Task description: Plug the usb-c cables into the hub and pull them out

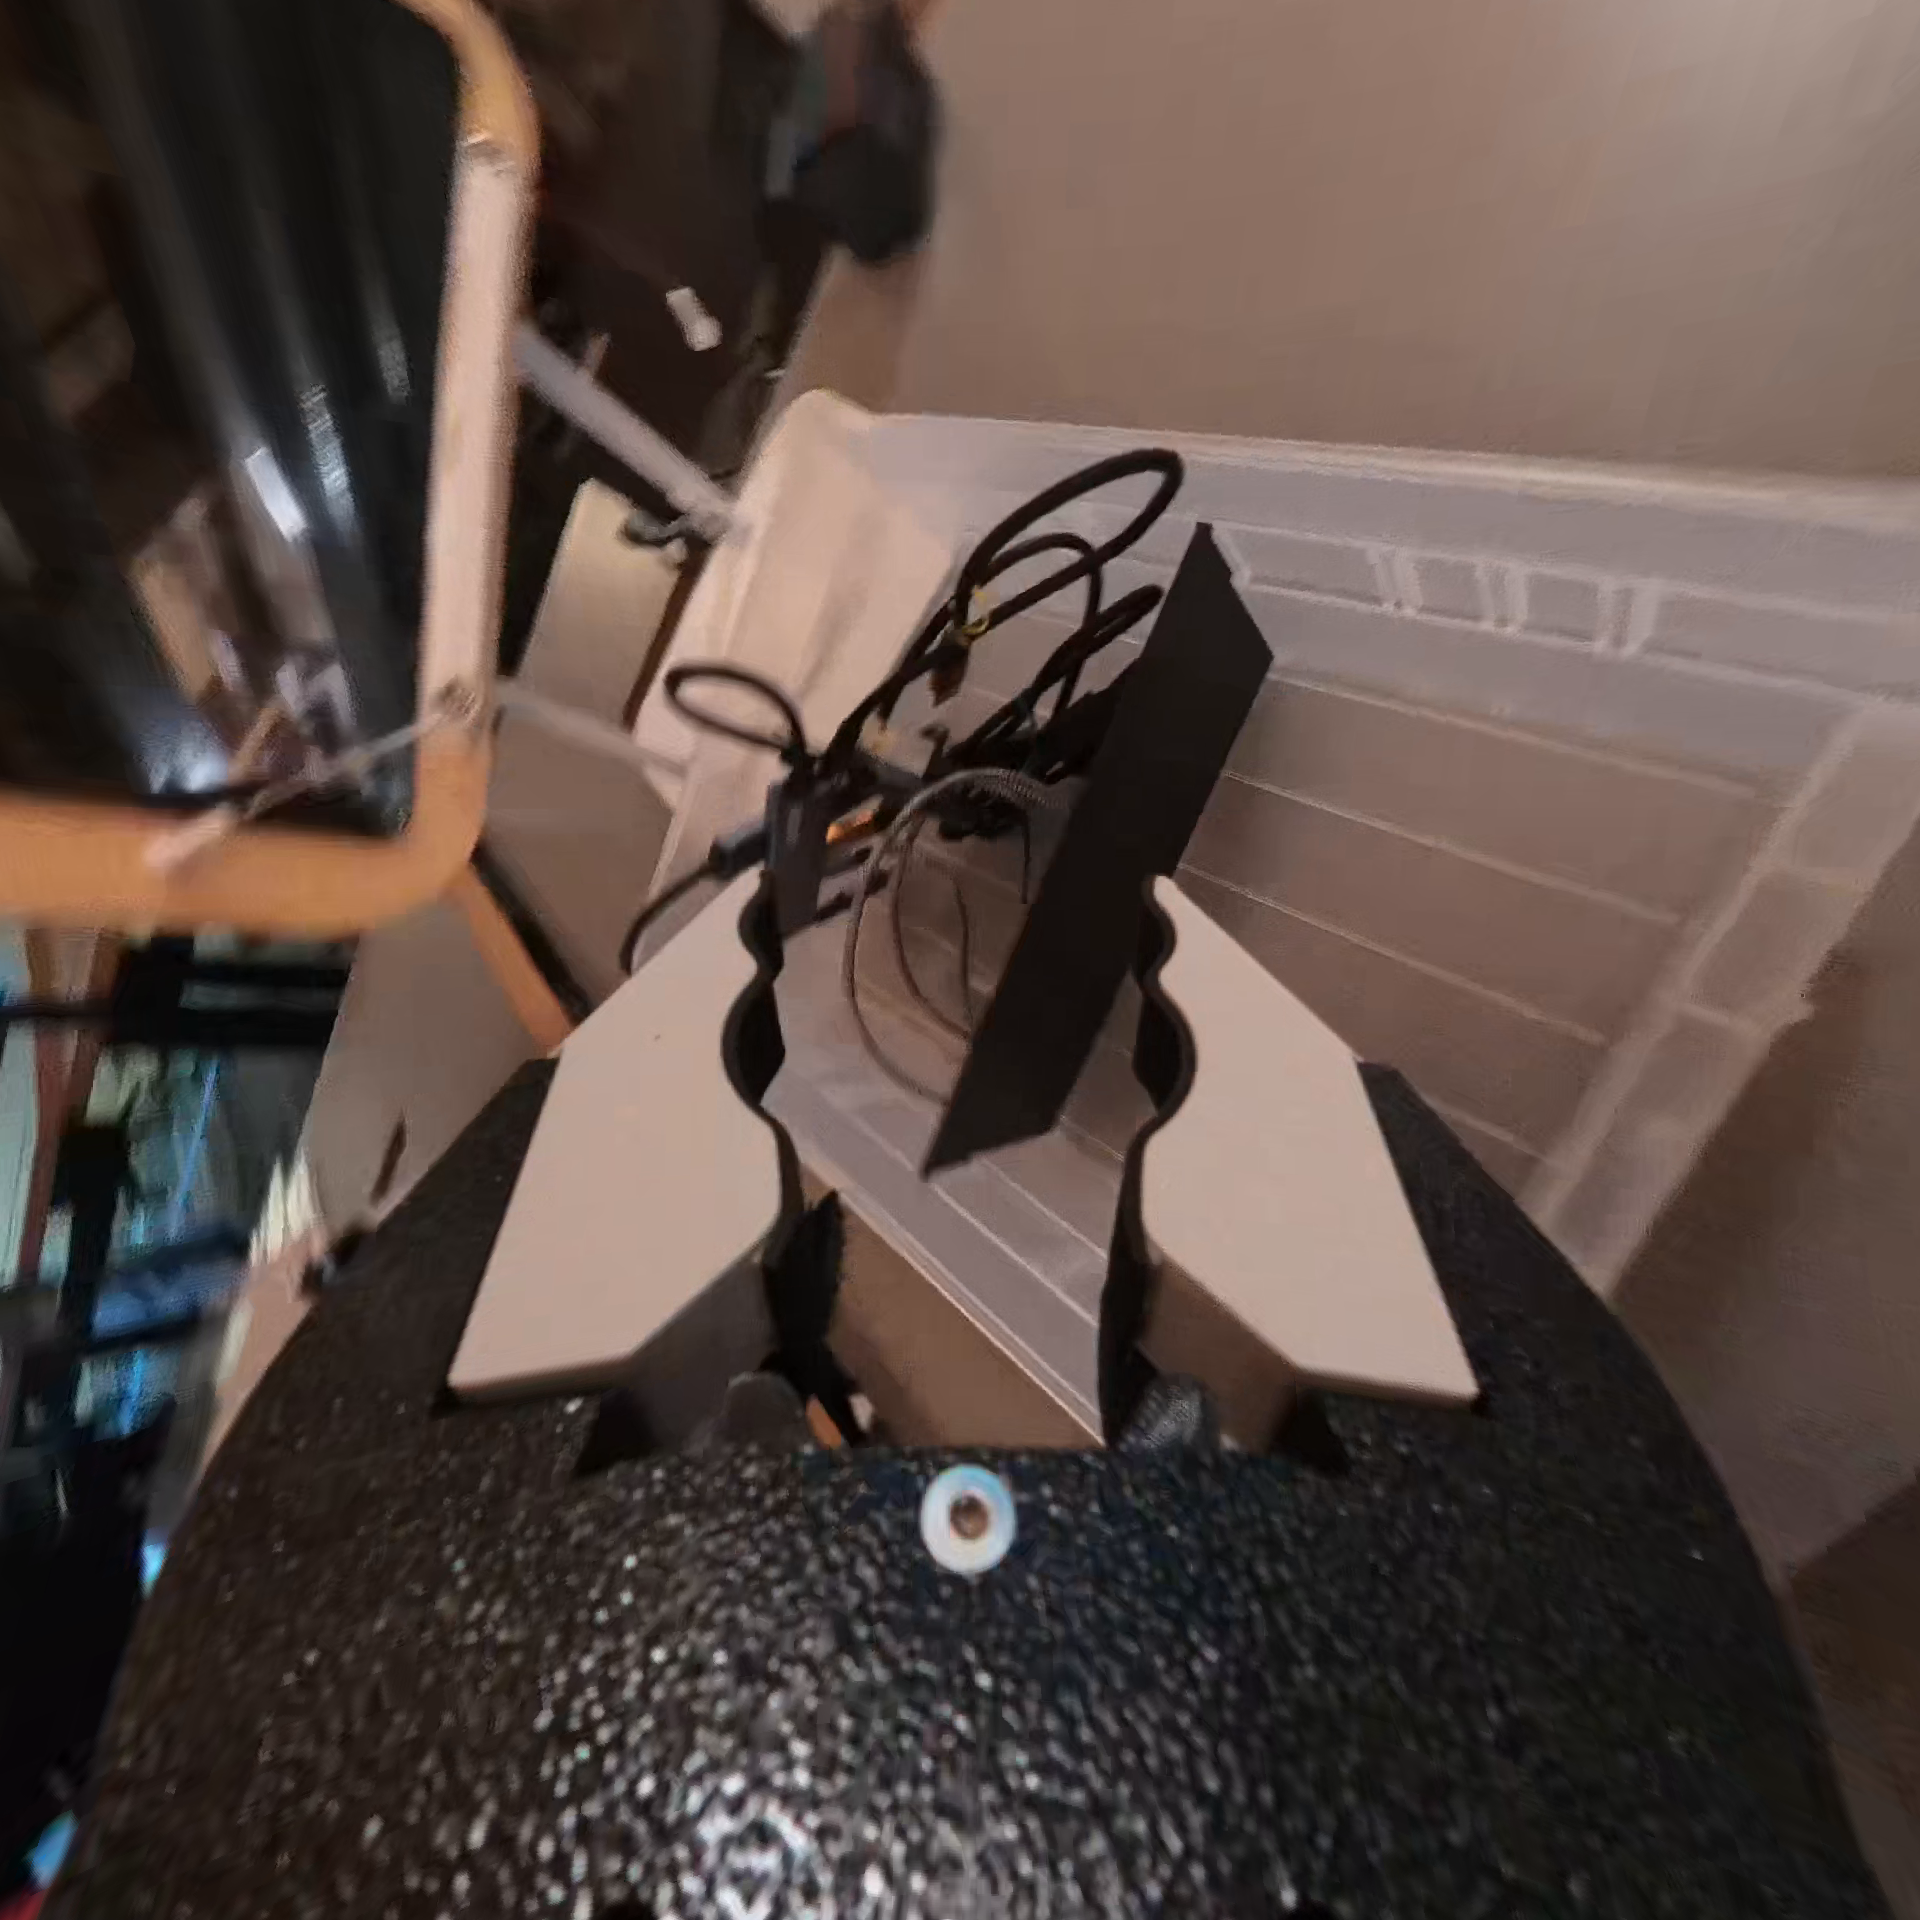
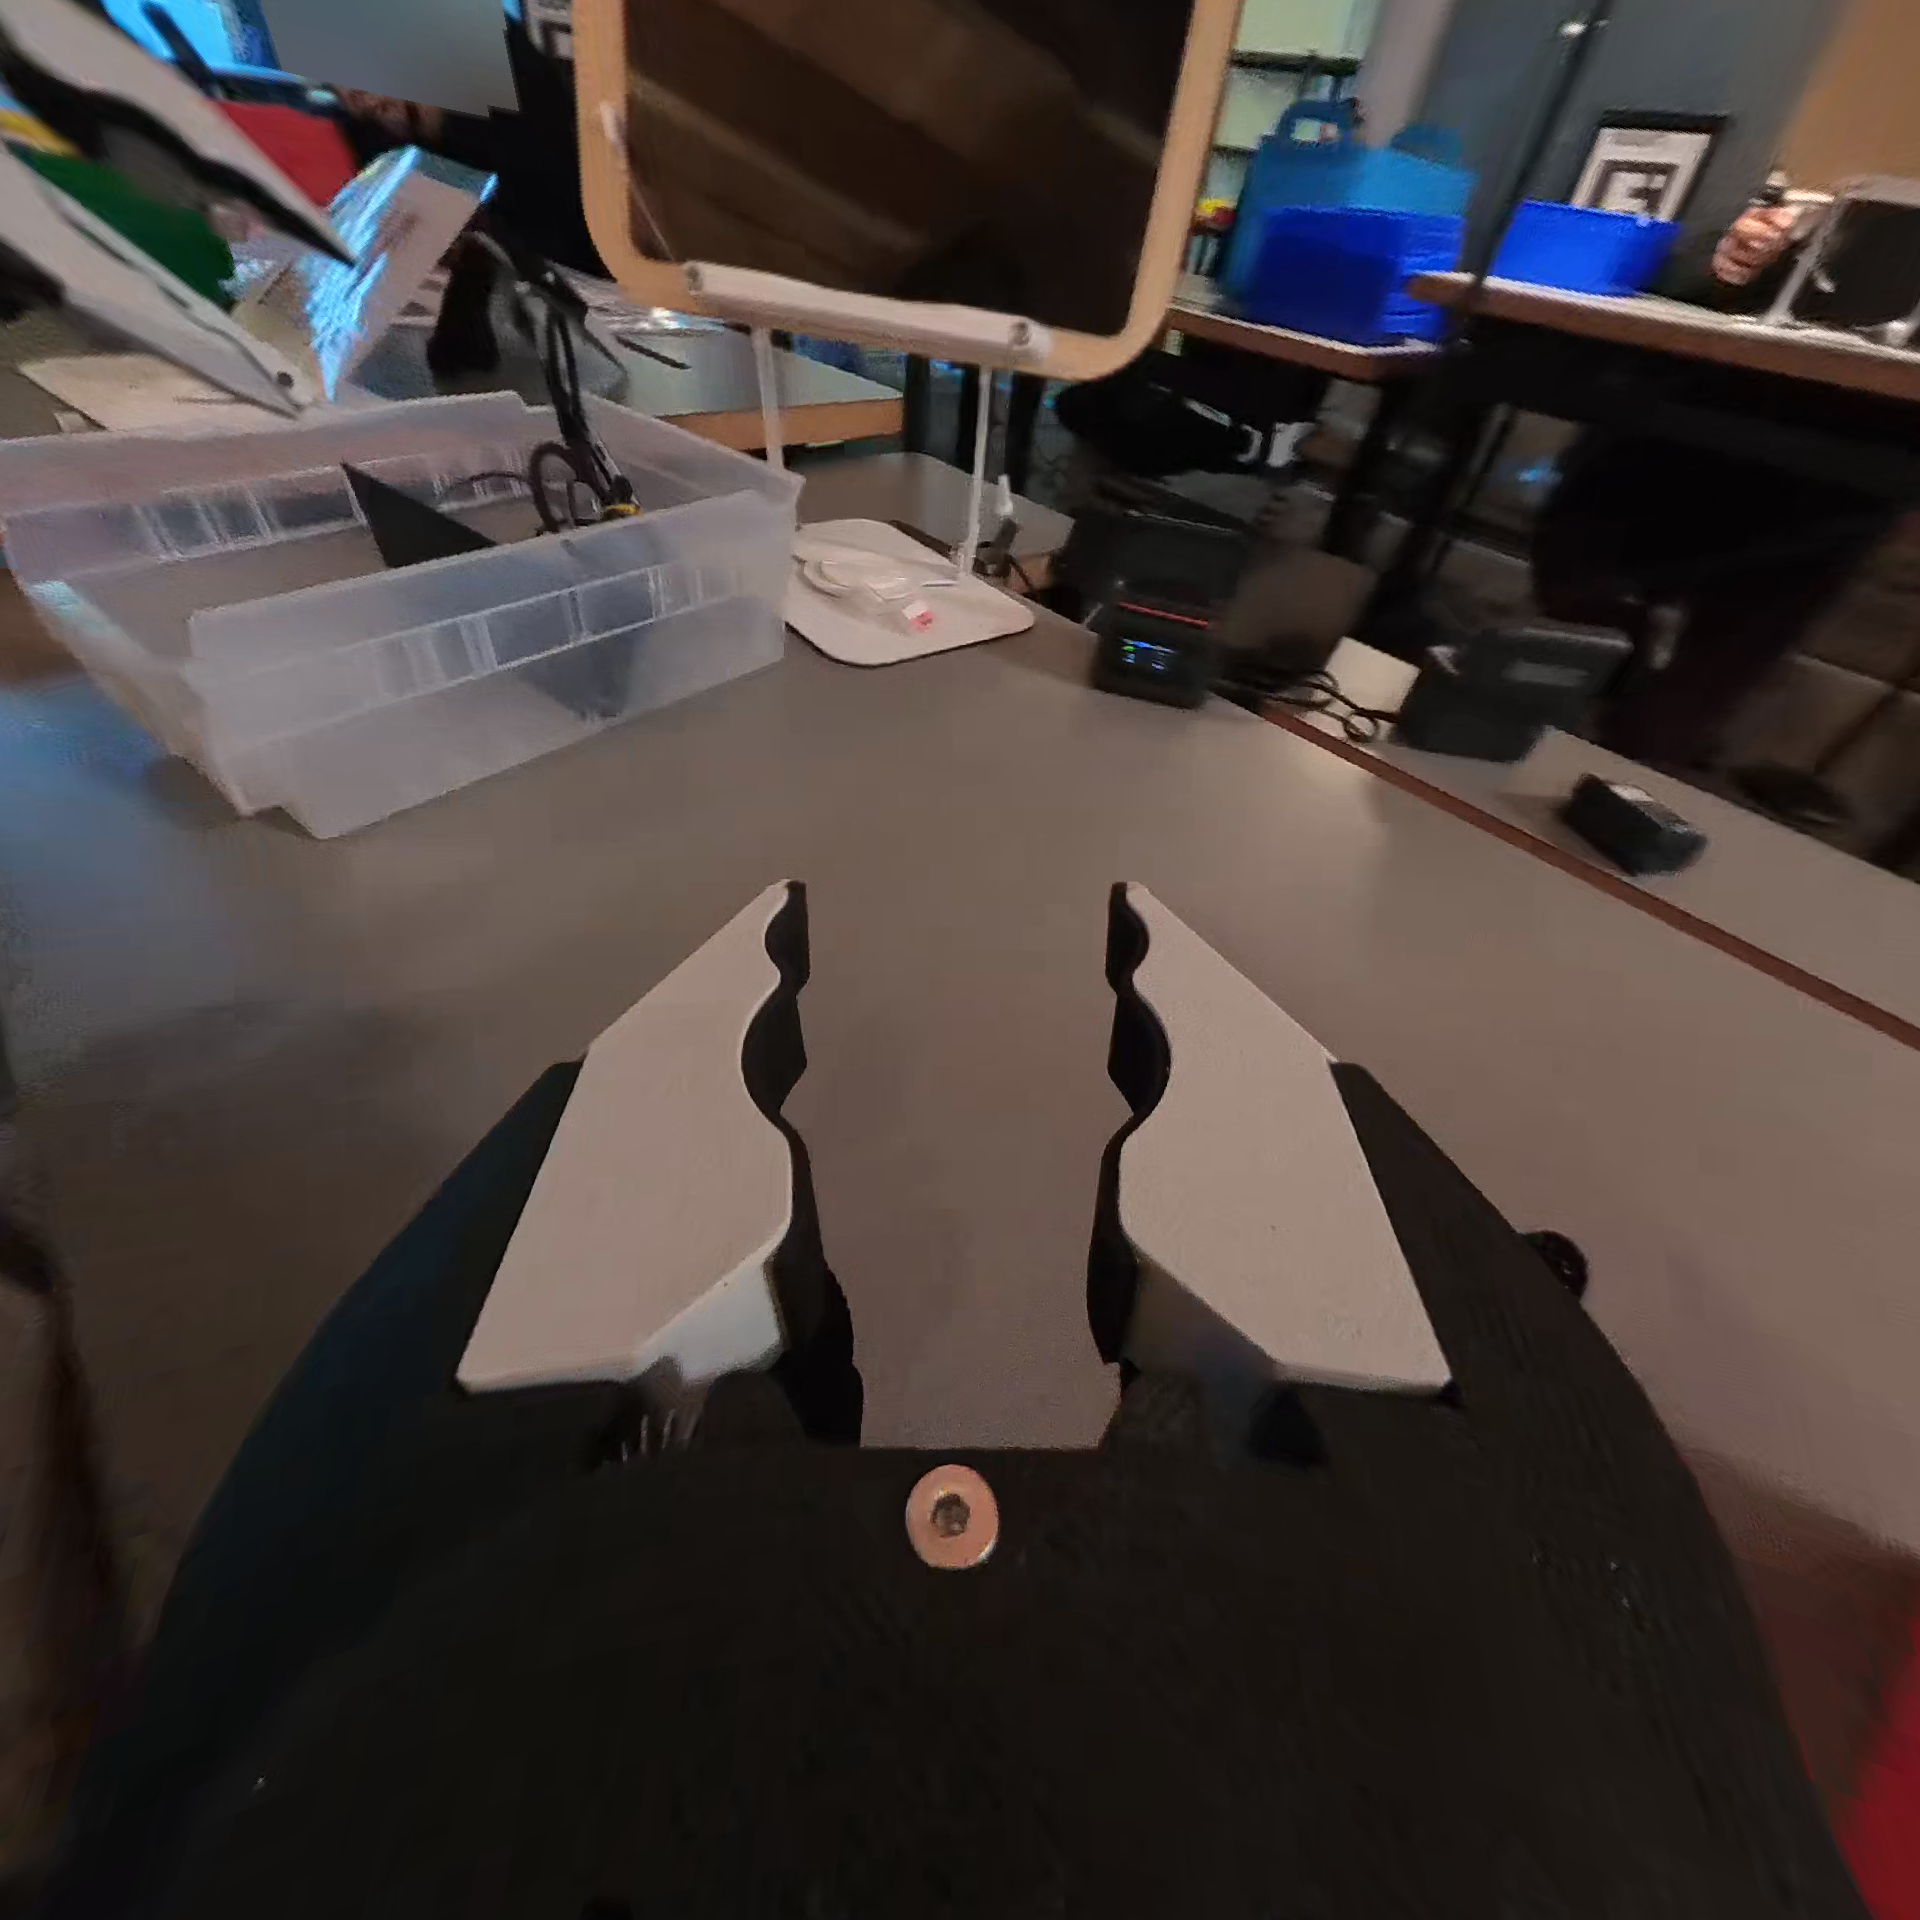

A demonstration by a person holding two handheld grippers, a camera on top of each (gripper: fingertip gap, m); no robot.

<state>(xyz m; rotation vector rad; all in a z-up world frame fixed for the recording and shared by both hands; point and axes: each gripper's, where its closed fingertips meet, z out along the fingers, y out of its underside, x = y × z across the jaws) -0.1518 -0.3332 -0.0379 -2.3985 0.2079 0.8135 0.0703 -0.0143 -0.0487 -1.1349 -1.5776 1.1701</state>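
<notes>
In the left wrist view a small black hub [image 1: 798,831] lies in a clear plastic bin [image 1: 1558,748] among a tangle of black and grey cables [image 1: 1049,613]. A flat black panel [image 1: 1122,831] leans beside them in the bin. My left gripper [image 1: 958,899] is open and empty, just short of the hub, with the panel's lower edge between its fingers in view. My right gripper [image 2: 956,894] is open and empty over the grey table [image 2: 935,769]. The bin [image 2: 468,675] sits to its far left, with cables [image 2: 571,478] and the panel [image 2: 416,530] showing.
A wood-framed mirror [image 2: 883,177] on a white stand base [image 2: 904,597] stands behind the bin. A black device [image 2: 1153,649] and a small black box [image 2: 1631,836] sit at the table's right. Blue tubs [image 2: 1351,260] are on a farther table. Across from one pair of fingers to the other is roughly 40 cm.
</notes>
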